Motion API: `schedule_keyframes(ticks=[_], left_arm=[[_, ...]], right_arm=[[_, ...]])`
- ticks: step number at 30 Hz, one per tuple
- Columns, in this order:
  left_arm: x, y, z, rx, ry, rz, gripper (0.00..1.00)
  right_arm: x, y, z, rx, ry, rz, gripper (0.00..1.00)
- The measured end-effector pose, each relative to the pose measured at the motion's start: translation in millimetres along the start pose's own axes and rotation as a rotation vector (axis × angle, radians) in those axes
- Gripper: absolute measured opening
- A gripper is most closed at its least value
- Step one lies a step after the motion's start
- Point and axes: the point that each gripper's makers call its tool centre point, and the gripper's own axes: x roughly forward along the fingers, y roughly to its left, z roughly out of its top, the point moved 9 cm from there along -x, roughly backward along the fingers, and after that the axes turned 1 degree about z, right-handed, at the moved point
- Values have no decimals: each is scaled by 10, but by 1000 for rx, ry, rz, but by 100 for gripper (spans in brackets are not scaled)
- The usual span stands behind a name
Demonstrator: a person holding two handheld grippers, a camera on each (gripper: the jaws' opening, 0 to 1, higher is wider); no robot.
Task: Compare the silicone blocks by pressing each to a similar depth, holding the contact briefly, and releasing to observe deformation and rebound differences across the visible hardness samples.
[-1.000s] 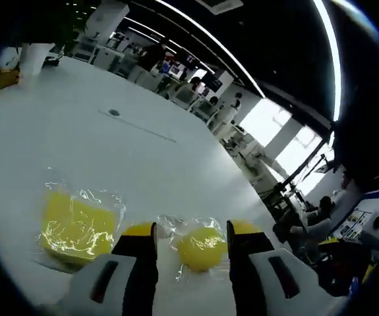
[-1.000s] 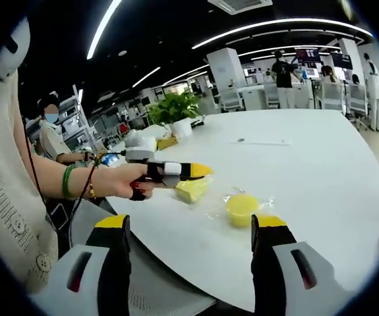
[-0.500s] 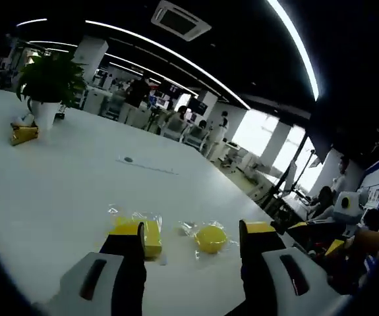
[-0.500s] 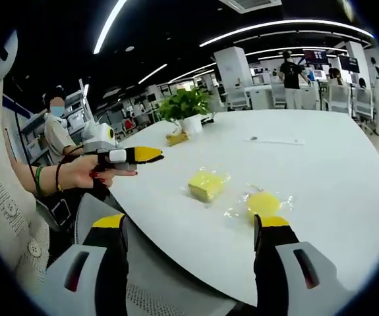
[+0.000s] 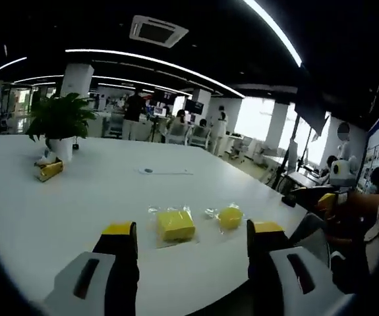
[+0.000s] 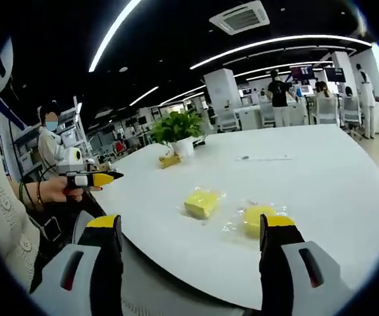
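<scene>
Your left gripper (image 5: 192, 236) and right gripper (image 6: 189, 227), both spread and empty, hung off the table edge (image 6: 176, 257), with the square block (image 5: 175, 224) and round block (image 5: 229, 217) straight ahead.

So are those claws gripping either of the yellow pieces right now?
No, nothing is held. The left claw and right claw are open, back from the square yellow silicone block and round one.

No lettering is legible, perhaps owing to blur.
</scene>
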Motion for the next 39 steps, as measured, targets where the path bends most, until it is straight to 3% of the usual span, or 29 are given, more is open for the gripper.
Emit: schedule_keyframes(ticks=[6,12,15,18,22,29,33,39], left_arm=[[-76,120,-66,42,40,15,75],[-123,218,-151,25,66,35,81],[-148,188,-145,19,77,39,86],[-156,182,-134,24,83,45,85],[-152,138,-55,5,42,33,85],[-88,88,-13,-3,49,35,80],[-29,59,-4,-14,49,25,86],[9,32,-1,-10,54,7,88]], right_arm=[[25,49,-60,12,17,-13,83],[26,36,-137,54,54,-24,87],[-14,46,-98,33,33,-12,86],[-38,27,-61,27,14,0,86],[-37,-24,-52,25,31,-9,86],[-46,-57,-25,22,32,-4,86],[-44,-76,5,18,27,-2,86],[-44,-72,17,12,24,16,85]])
